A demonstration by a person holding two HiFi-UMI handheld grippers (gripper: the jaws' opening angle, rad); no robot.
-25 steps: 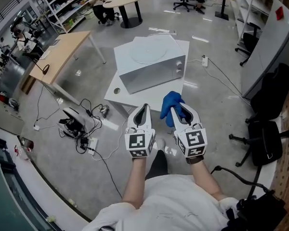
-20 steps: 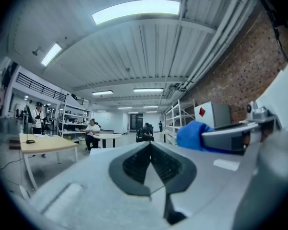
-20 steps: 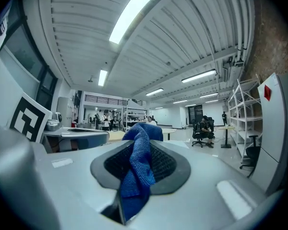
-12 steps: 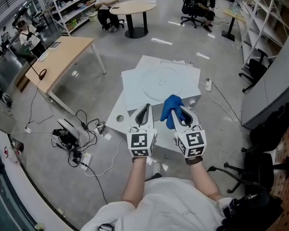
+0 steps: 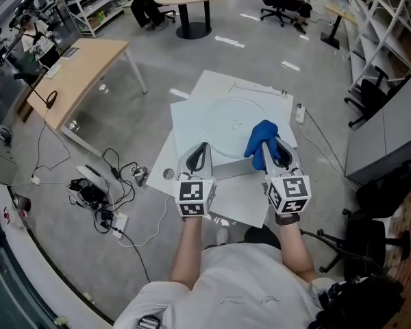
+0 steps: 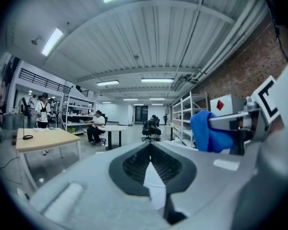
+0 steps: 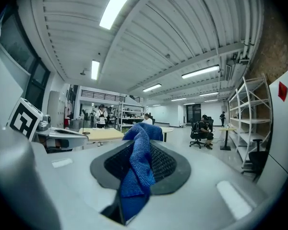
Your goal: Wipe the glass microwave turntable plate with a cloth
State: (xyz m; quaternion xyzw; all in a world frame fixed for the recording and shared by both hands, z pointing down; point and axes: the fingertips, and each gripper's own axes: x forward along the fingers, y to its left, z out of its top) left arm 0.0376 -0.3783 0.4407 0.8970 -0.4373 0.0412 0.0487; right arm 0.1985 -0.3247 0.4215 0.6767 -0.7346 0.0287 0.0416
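grey workshop floor (image 5: 123, 136) surrounds the white microwave (image 5: 189, 125), now at frame centre beneath our grippers, nearer than a second ago. the glass turntable plate (image 5: 227, 127) lies on top of it. our right gripper (image 5: 271, 146) clenches the blue cloth (image 5: 261, 136) over the plate's right edge; our left gripper (image 5: 201, 149) is closed on nothing, lower left of the plate.

A low white square table (image 5: 243, 208) stands on the grey concrete floor (image 5: 123, 149). On it, just ahead of the left gripper (image 5: 201, 148) and the right gripper (image 5: 270, 145), sits a white box-shaped microwave (image 5: 188, 125), with a round clear glass plate (image 5: 226, 125) flat on its top.
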